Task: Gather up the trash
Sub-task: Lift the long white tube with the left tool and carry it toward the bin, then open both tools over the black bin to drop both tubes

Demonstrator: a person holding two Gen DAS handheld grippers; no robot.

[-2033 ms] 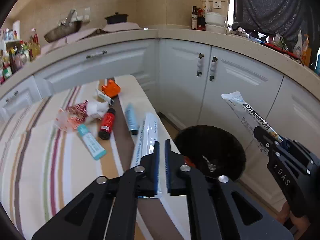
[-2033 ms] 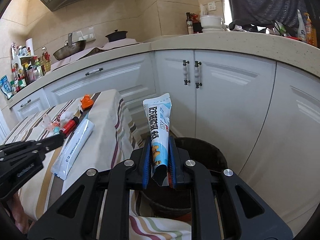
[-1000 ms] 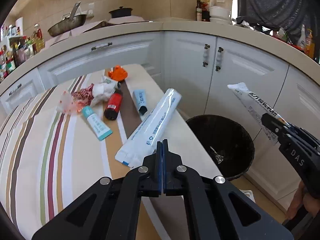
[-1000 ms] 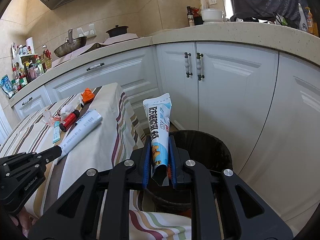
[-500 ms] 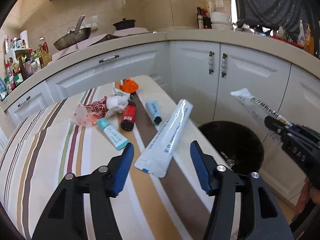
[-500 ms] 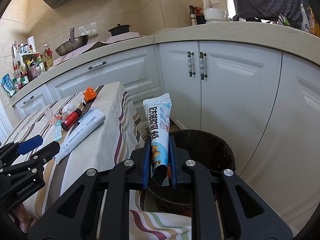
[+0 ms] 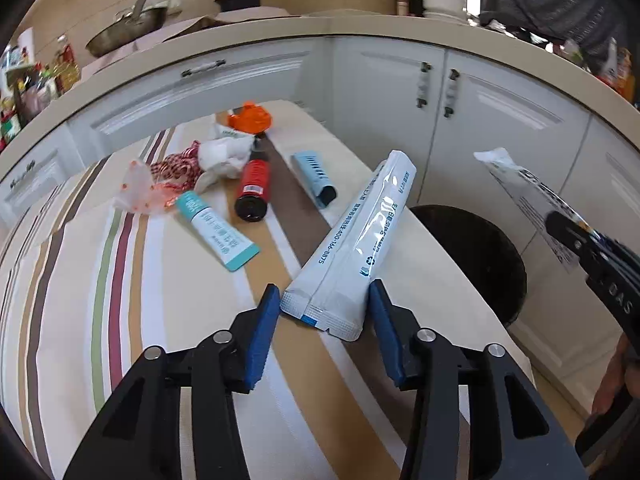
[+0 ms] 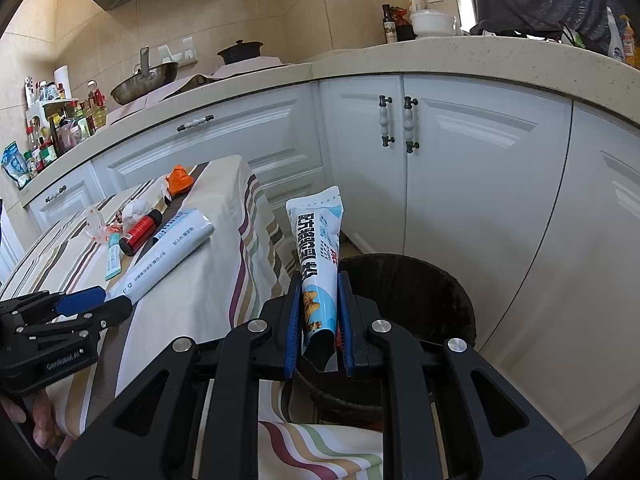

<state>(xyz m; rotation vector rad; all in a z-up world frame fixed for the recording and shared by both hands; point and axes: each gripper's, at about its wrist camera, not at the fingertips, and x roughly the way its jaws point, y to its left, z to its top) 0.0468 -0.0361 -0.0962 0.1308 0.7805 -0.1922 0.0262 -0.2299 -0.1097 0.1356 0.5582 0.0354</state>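
The right gripper (image 8: pixel 319 322) has its jaws clamped on a blue-and-white toothpaste tube (image 8: pixel 318 252), held upright just above the near rim of the black trash bin (image 8: pixel 416 280); left of the bin, on the striped tablecloth (image 7: pixel 120 280), the left gripper (image 7: pixel 323 316) stands with jaws apart, straddling the near end of a long white pouch (image 7: pixel 356 240) that lies flat; farther from the bin lie a teal-capped tube (image 7: pixel 216 230), a red bottle (image 7: pixel 254 186) and a small blue tube (image 7: pixel 314 178); beyond these, a crumpled tissue (image 7: pixel 226 154), a red-patterned wrapper (image 7: pixel 160 182) and an orange scrap (image 7: pixel 250 118).
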